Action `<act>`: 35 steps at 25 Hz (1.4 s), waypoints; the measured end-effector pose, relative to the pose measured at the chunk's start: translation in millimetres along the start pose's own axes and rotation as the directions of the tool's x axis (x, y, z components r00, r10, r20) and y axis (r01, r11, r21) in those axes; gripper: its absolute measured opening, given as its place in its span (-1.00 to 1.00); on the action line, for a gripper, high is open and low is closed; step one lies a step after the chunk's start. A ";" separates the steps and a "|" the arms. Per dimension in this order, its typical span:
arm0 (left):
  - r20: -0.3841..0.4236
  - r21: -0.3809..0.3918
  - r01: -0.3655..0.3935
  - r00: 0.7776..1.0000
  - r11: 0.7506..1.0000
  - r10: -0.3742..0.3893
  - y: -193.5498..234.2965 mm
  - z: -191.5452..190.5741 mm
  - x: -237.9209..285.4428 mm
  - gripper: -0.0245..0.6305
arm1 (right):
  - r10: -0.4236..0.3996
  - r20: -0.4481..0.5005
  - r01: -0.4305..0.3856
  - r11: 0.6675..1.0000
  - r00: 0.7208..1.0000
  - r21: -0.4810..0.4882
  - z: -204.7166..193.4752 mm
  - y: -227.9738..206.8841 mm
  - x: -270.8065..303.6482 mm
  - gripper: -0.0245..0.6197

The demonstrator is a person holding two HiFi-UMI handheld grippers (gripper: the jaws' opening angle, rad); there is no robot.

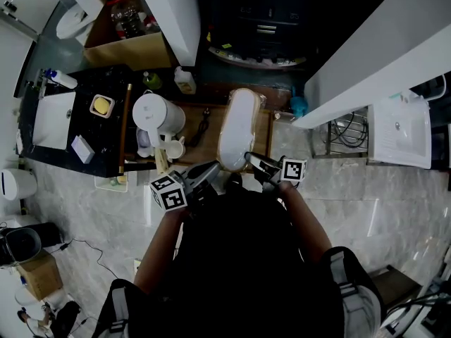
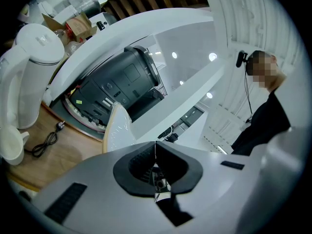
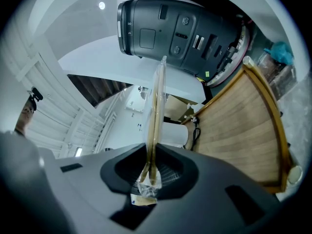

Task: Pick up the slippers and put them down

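Wooden table, near edge hidden by the person's dark torso, has the plastic-wrapped slippers over its middle, contact unclear, their near end clamped in the right gripper, the left gripper at that edge closed and empty.

I see the slippers as cream-white under glossy clear wrap; edge-on in the right gripper view their rims show tan. The wooden tabletop is warm light brown with a fine grain. The kettle and mug are white. The left gripper and right gripper are pale grey with black pads, and their marker cubes carry black squares on white. The floor is pale marble, grey-veined.
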State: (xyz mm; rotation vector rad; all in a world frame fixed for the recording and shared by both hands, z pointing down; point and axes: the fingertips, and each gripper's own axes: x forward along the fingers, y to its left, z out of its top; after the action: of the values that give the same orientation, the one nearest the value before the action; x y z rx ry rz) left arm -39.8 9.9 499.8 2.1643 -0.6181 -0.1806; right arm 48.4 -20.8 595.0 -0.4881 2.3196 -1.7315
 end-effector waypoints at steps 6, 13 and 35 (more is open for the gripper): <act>0.013 -0.008 -0.004 1.000 1.000 0.004 -3.9 -0.1 1.5 -0.89 | 0.007 -0.005 -0.007 1.000 1.000 -0.008 1.4 1.4 -1.7 -0.70; 0.025 0.012 -0.009 1.000 1.000 0.009 -4.9 2.3 0.6 -0.89 | 0.002 -0.009 -0.002 1.000 1.000 -0.013 1.6 0.2 -1.5 -0.70; 0.012 0.009 -0.008 1.000 1.000 0.008 -5.2 -4.8 2.3 -0.89 | 0.027 -0.012 -0.027 0.999 1.000 -0.019 -1.5 2.3 -3.6 -0.70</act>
State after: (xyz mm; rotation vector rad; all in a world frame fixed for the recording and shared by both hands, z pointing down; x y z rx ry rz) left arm -34.3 14.8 499.0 2.1708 -0.6348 -0.1866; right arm 50.9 -17.5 593.2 -0.4494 2.3415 -1.7066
